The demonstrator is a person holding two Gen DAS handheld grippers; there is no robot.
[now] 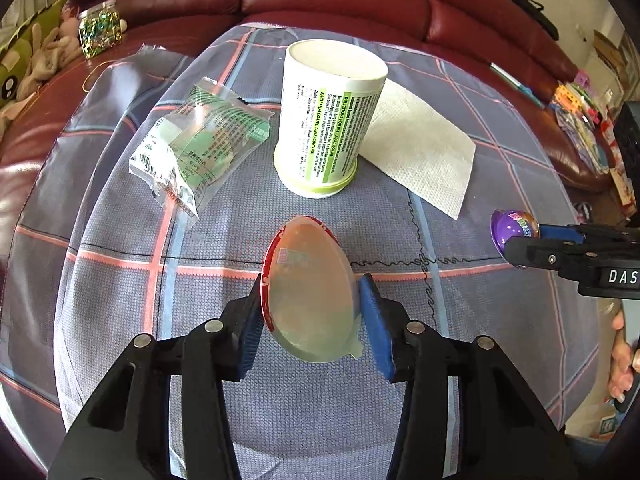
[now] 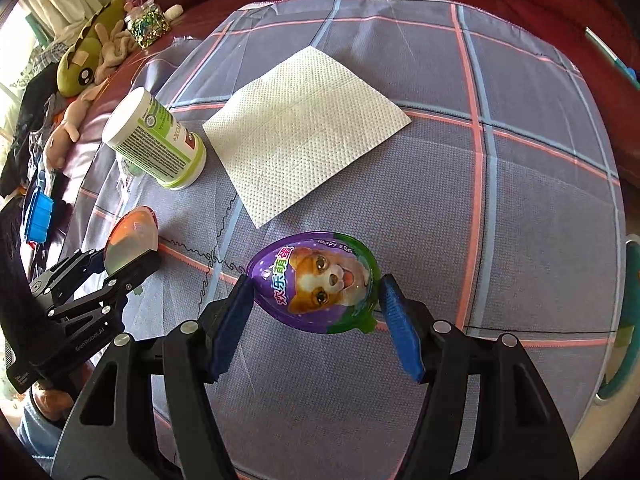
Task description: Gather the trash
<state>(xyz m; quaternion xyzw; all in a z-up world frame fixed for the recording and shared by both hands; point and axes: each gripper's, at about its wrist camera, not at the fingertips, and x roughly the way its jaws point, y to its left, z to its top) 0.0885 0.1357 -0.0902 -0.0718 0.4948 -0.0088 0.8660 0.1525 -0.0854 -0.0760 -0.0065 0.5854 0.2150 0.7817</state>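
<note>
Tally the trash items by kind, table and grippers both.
Egg-shaped plastic shells: 2, the clear red-rimmed half in the left gripper, the purple cat-print half in the right gripper
White cylindrical tub with green label: 1
Clear printed plastic wrapper: 1
White paper towel sheet: 1
Total: 5

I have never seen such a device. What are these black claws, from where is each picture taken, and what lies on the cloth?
There is no robot here: a person holds one two-finger gripper in each hand, and a camera on each looks along its fingers. One picture is from the left gripper, shut on a clear egg-shaped shell with a red rim. The other is from the right gripper, shut on a purple toy egg with a puppy picture. On the checked cloth lie a white supplement tub standing upside down, a paper towel and an empty clear wrapper.
</note>
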